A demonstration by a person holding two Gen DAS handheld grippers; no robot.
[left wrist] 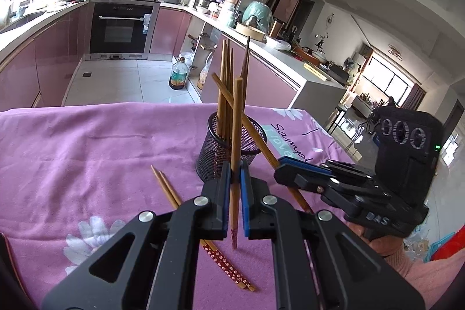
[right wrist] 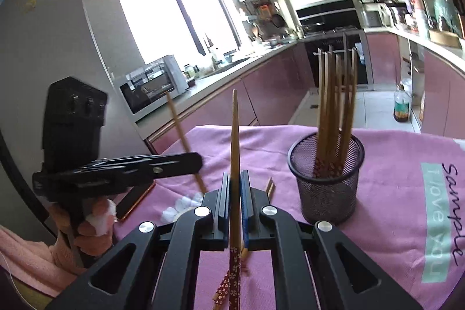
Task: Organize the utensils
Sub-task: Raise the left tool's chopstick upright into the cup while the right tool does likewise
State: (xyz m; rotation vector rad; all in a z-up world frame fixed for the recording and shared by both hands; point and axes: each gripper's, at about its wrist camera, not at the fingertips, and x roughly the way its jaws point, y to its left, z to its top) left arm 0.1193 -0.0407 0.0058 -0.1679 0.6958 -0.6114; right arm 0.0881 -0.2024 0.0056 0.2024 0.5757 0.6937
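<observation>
A black mesh cup point(left wrist: 231, 148) point(right wrist: 327, 177) stands on the pink cloth and holds several wooden chopsticks point(right wrist: 337, 95). My left gripper point(left wrist: 235, 173) is shut on one chopstick point(left wrist: 236, 135), held upright just in front of the cup. My right gripper point(right wrist: 235, 179) is shut on another chopstick point(right wrist: 234, 141), tip up, left of the cup; in the left wrist view the right gripper point(left wrist: 287, 167) holds its chopstick point(left wrist: 244, 118) slanted beside the cup. Two chopsticks point(left wrist: 203, 234) with red flowered ends lie on the cloth below my left gripper. The left gripper point(right wrist: 186, 160) shows in the right wrist view.
The table is covered with a pink flowered cloth point(left wrist: 87, 153) with a teal label point(right wrist: 436, 220). A dark phone or tablet point(right wrist: 136, 198) lies at the table's left edge. Kitchen counters, an oven point(left wrist: 120, 28) and an oil bottle point(left wrist: 178, 74) on the floor lie beyond.
</observation>
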